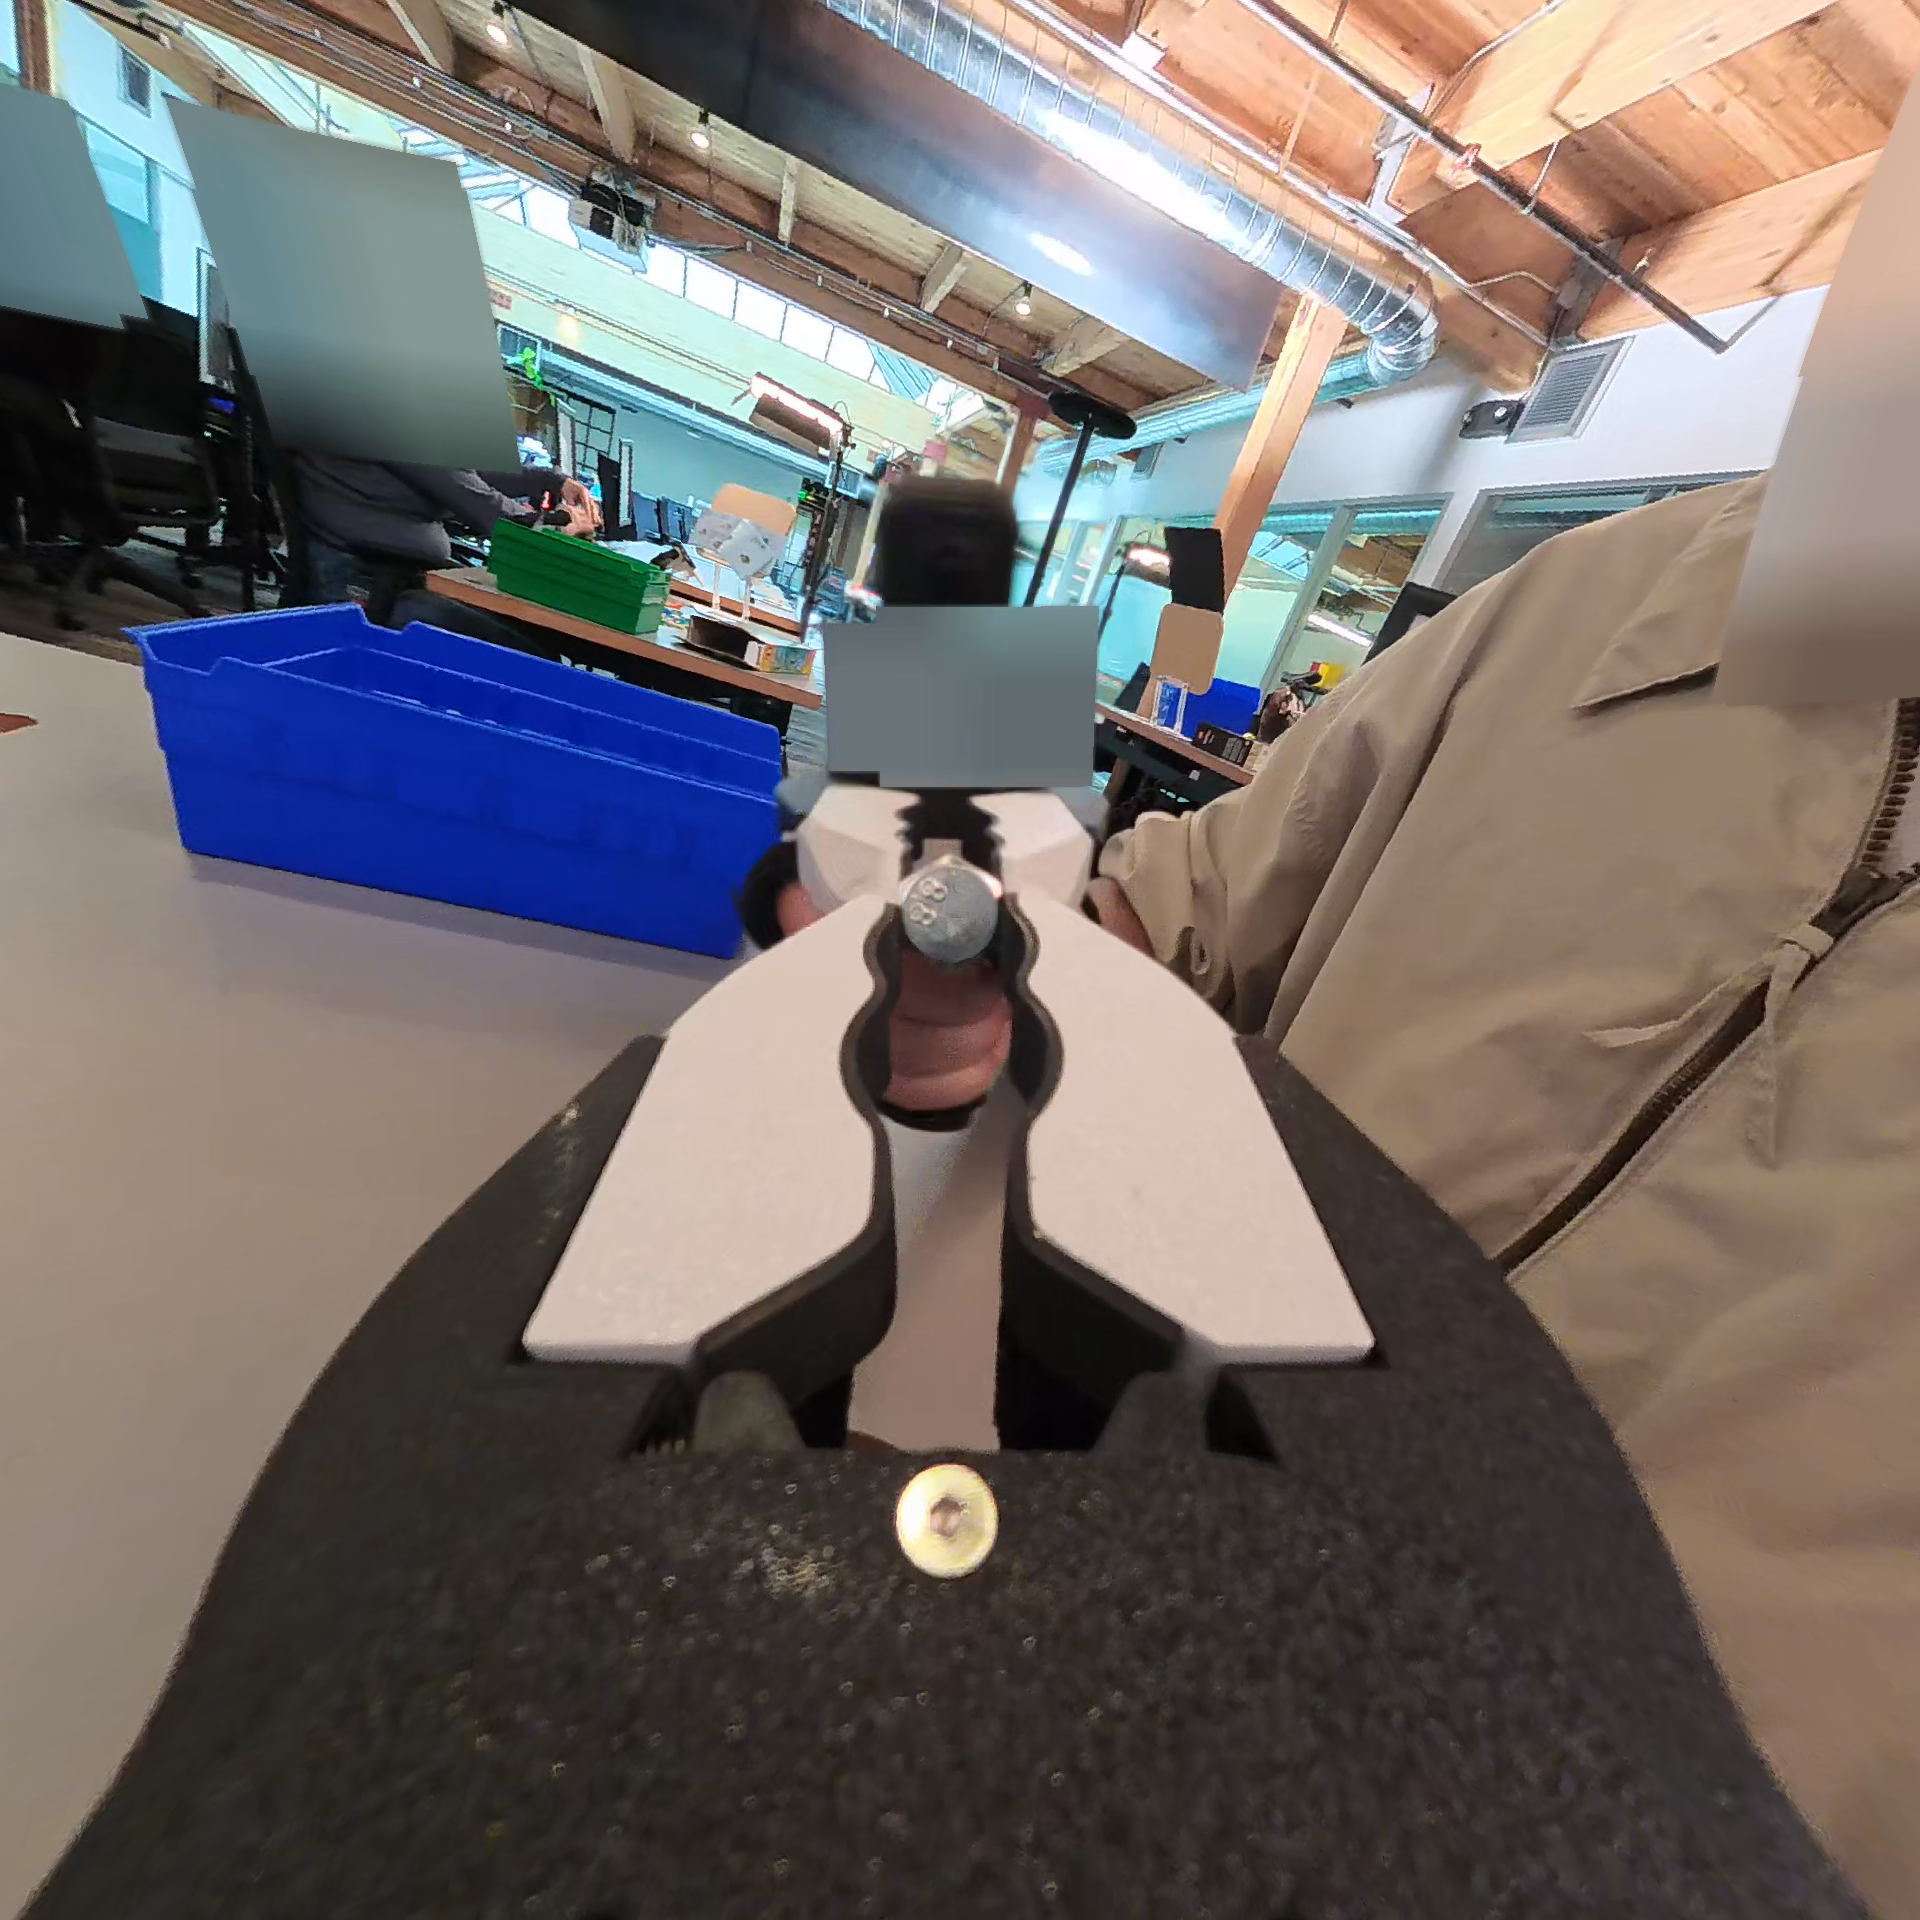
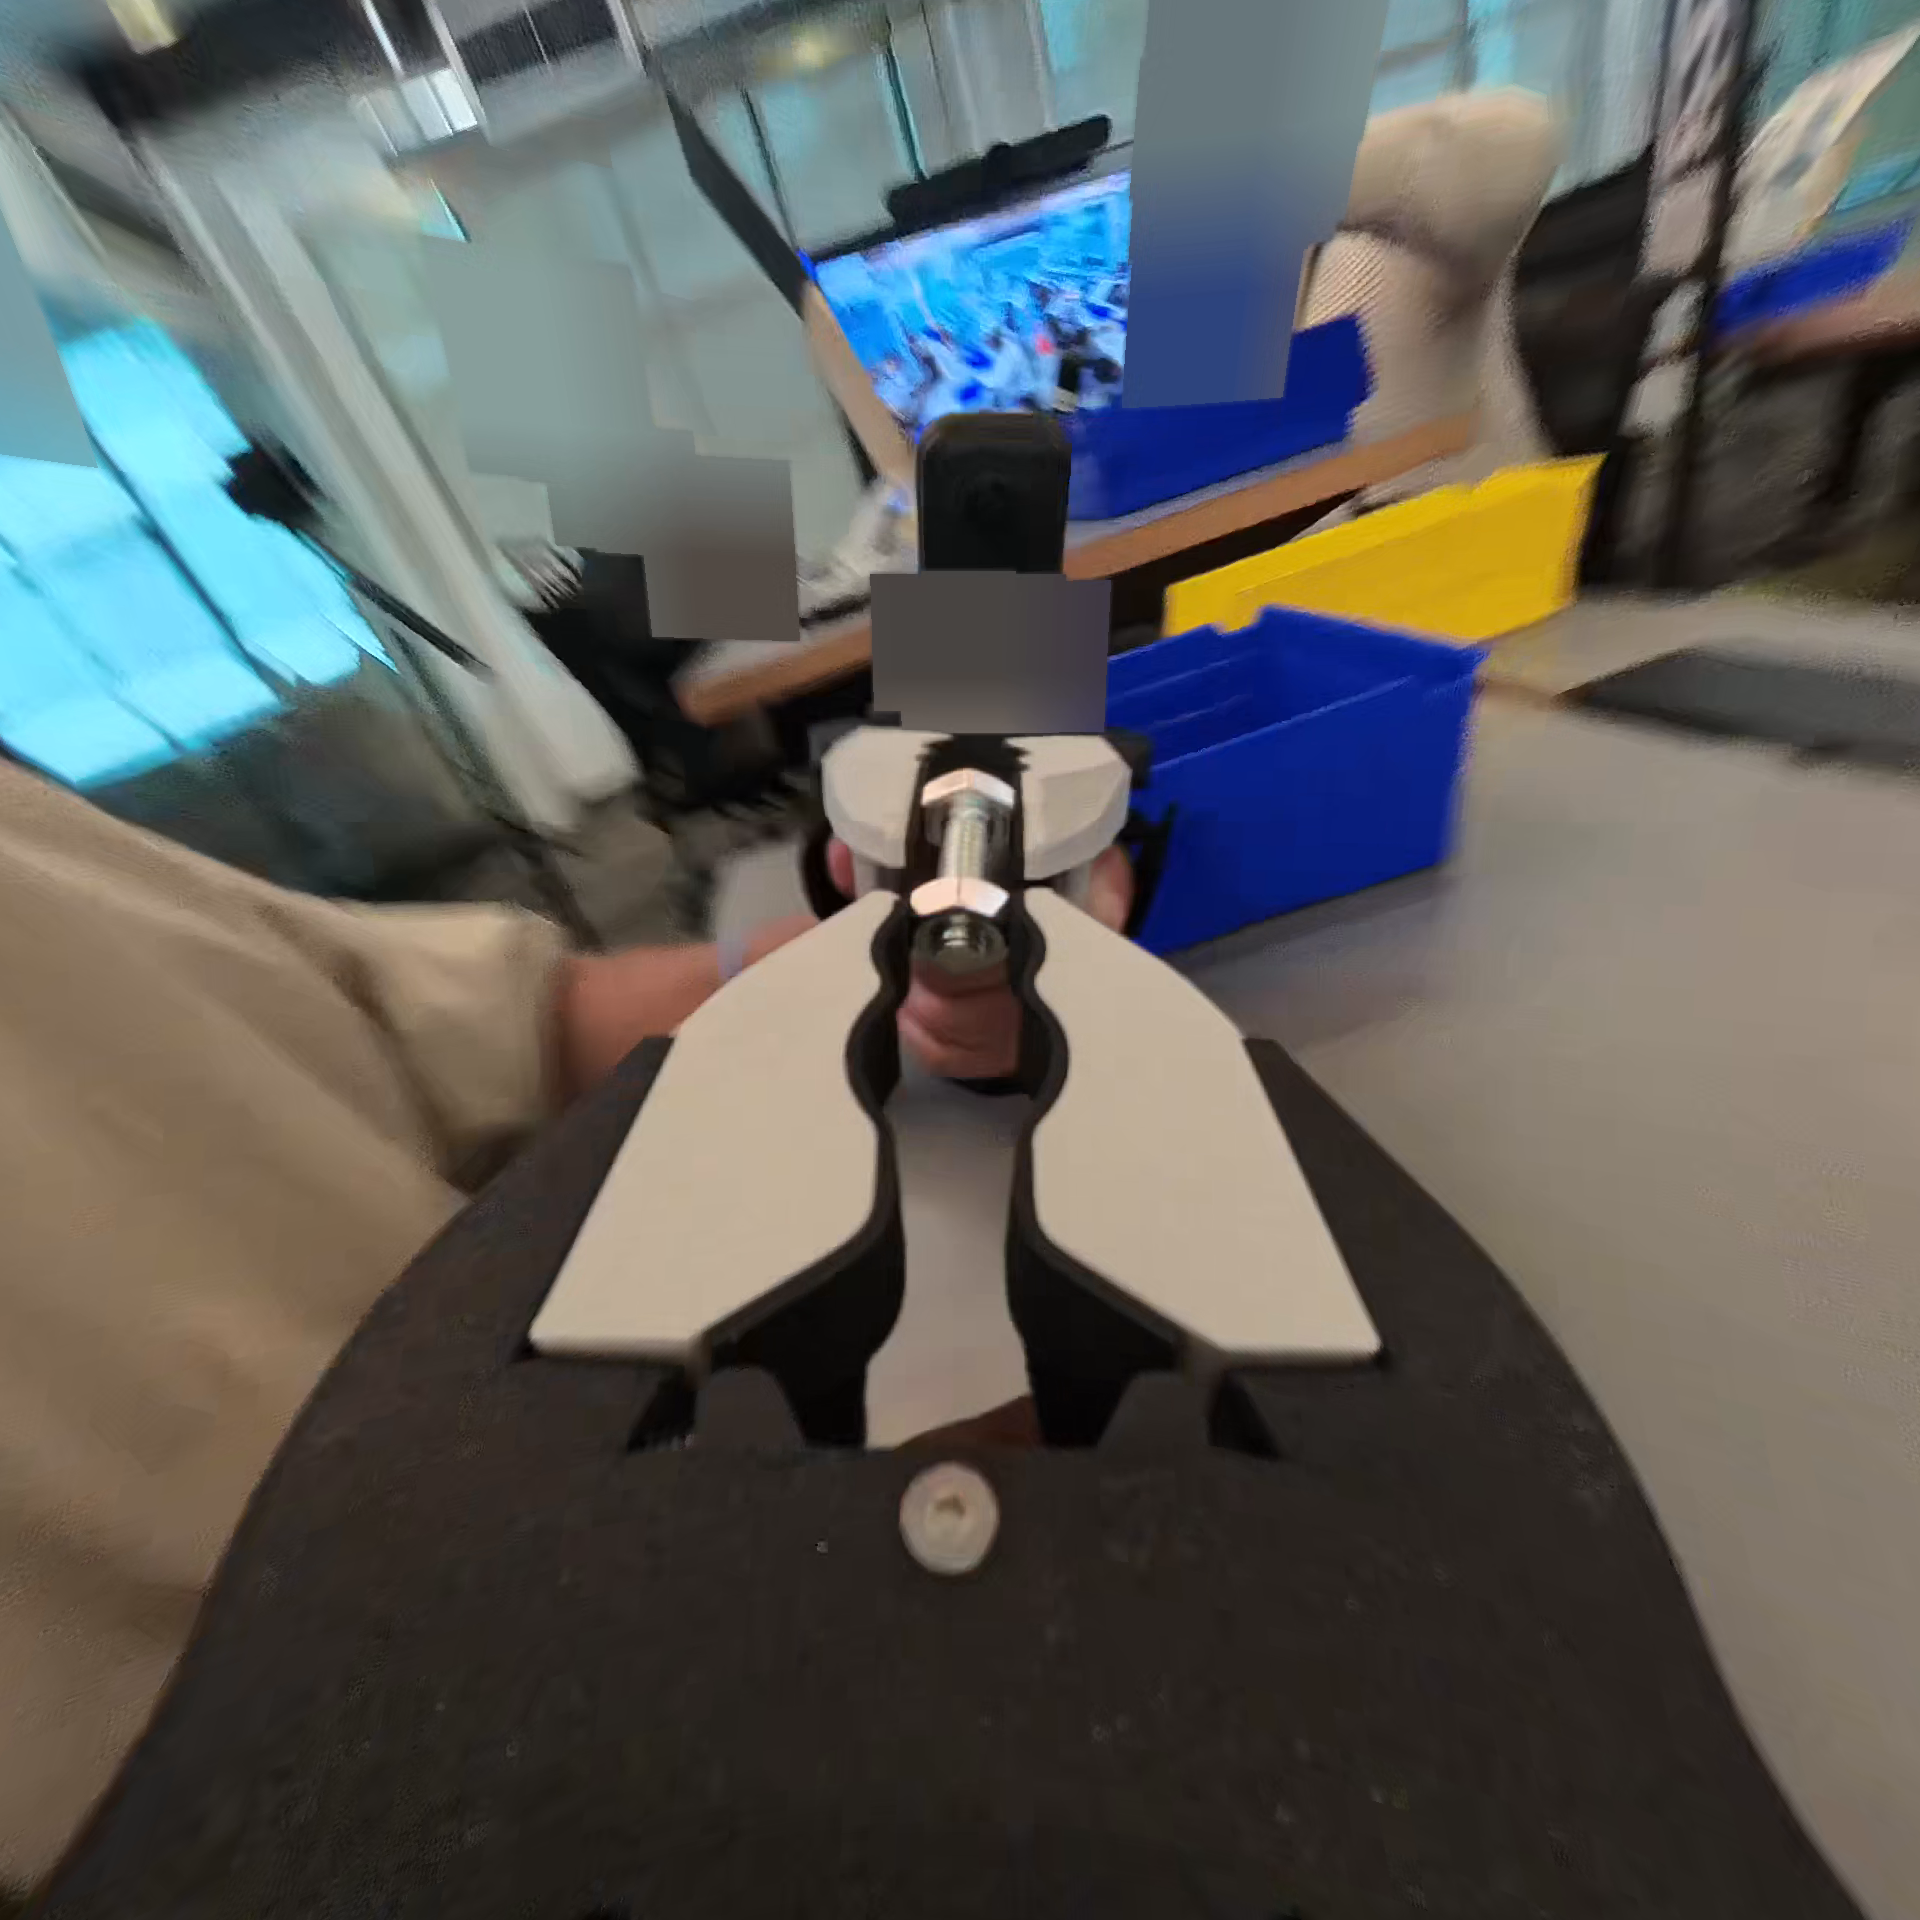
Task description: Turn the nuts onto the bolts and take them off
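Observation:
The two grippers face each other tip to tip above the grey table [image 1: 260, 1091]. My left gripper [image 1: 948, 906] is shut on the hex head of a silver bolt [image 1: 935, 930], whose head faces the camera. In the right wrist view the bolt's threaded shaft [image 2: 966, 836] runs from the left gripper [image 2: 968, 795] toward me. My right gripper [image 2: 956, 909] is shut on a hex nut [image 2: 956, 896] threaded near the bolt's free end, which pokes through the nut. The right gripper also shows in the left wrist view [image 1: 940, 844] just behind the bolt head.
A blue bin [image 1: 457, 769] stands on the table behind the grippers; it also shows in the right wrist view [image 2: 1299, 779]. A yellow bin [image 2: 1403, 561] sits behind it. A person's beige jacket [image 1: 1558, 935] fills the right side. The right wrist view is motion-blurred.

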Demonstrator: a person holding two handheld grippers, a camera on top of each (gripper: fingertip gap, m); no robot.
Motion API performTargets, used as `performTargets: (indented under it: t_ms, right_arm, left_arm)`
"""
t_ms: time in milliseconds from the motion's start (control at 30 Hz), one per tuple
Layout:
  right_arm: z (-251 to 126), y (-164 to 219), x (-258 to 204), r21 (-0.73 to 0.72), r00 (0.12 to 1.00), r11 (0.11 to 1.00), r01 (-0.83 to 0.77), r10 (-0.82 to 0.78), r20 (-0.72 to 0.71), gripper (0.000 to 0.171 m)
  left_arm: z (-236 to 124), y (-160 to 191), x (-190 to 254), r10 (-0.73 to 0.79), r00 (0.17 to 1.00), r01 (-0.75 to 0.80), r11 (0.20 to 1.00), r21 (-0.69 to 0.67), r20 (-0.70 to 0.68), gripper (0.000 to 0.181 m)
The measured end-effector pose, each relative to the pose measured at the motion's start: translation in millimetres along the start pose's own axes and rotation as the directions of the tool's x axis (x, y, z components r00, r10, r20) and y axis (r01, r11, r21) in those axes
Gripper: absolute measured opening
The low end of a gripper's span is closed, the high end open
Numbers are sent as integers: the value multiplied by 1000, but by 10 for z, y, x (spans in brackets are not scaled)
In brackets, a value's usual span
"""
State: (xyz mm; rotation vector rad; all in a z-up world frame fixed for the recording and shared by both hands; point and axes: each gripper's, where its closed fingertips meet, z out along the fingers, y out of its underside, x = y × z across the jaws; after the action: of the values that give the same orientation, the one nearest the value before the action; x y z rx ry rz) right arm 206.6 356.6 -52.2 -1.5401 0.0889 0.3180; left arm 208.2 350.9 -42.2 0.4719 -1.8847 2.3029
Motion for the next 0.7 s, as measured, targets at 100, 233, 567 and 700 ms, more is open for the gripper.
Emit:
performTargets:
  t_ms: [100, 233, 567, 700]
  right_arm:
    - [-20, -13, -11, 2, 871, 892, -451, 440, 218, 17]
    - [-73, 13, 16, -143, 355, 462, -875, 814, 460, 20]
    - [-219, 243, 83, -21, 973, 983, 184, -185, -139, 49]
    - [-324, 3, 119, -405, 271, 406, 820, -897, -350, 46]
  left_arm:
    - [8, 25, -12, 25, 999, -24, 999, -22, 21, 17]
    - [35, 95, -58, 67, 996, -63, 995, -72, 64, 17]
    - [28, 80, -81, -19, 1000, 19, 1000, -18, 23, 17]
    - [23, 63, -71, -57, 998, 57, 998, 5, -7, 17]
